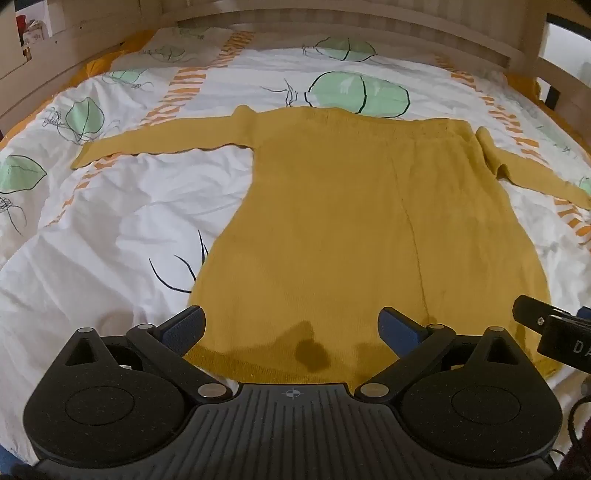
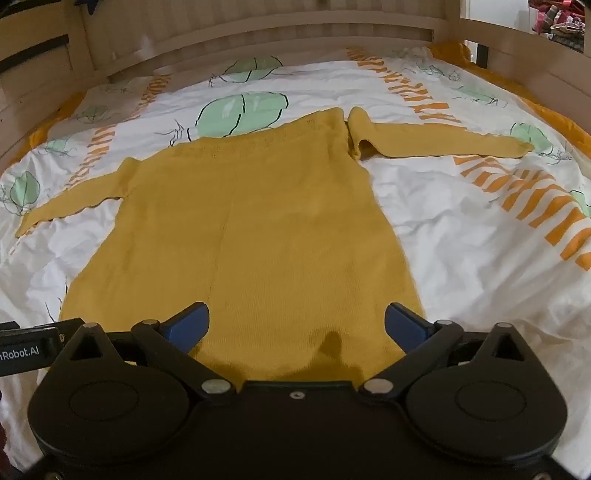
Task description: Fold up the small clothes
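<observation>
A mustard-yellow knitted sweater (image 1: pixel 351 221) lies flat on the bed, hem towards me, both sleeves spread out to the sides. It also shows in the right wrist view (image 2: pixel 258 229). My left gripper (image 1: pixel 291 325) is open and empty, hovering over the hem near its left corner. My right gripper (image 2: pixel 297 325) is open and empty over the hem near its right corner. The right gripper's body shows at the right edge of the left wrist view (image 1: pixel 554 332).
The sweater rests on a white duvet (image 1: pixel 110 229) with green leaf prints and orange stripes. A wooden bed frame (image 2: pixel 258 33) runs along the far side and both ends. Bare duvet lies left and right of the sweater.
</observation>
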A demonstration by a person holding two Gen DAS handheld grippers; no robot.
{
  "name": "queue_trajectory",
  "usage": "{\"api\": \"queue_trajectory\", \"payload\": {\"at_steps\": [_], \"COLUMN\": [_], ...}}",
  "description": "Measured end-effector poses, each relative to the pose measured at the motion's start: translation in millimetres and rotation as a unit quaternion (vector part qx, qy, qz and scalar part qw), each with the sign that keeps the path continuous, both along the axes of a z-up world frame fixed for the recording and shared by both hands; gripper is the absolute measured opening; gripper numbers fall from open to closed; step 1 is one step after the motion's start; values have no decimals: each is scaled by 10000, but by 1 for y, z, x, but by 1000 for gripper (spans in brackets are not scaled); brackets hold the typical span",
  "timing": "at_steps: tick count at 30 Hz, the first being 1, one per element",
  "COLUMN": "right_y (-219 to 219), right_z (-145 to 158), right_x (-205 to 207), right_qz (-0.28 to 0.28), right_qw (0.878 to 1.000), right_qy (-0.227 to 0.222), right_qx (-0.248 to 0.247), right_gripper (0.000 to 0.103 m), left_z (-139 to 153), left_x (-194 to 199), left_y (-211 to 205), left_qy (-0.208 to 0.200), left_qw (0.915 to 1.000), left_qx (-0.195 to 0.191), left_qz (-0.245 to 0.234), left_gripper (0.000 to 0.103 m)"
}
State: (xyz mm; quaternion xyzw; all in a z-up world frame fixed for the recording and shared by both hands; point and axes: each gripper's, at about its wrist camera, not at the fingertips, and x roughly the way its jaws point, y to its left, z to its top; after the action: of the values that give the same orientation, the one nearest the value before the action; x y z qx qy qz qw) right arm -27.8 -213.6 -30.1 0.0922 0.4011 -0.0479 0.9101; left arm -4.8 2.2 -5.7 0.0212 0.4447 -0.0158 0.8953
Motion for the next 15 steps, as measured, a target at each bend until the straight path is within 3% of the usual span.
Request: {"api": "queue_trajectory", "payload": {"at_steps": [15], "right_y": [1], "right_z": [-3], "right_x": [1], "right_qz": [-122], "right_qw": [9999], "right_qy": [51], "right_qx": [61], "right_gripper": [101], "left_z": [-7], "left_x": [1], "left_y": [-5], "left_qy": [84], "left_qw": [9999], "left_qx": [75], "left_qz": [-74], "left_gripper": [101]}}
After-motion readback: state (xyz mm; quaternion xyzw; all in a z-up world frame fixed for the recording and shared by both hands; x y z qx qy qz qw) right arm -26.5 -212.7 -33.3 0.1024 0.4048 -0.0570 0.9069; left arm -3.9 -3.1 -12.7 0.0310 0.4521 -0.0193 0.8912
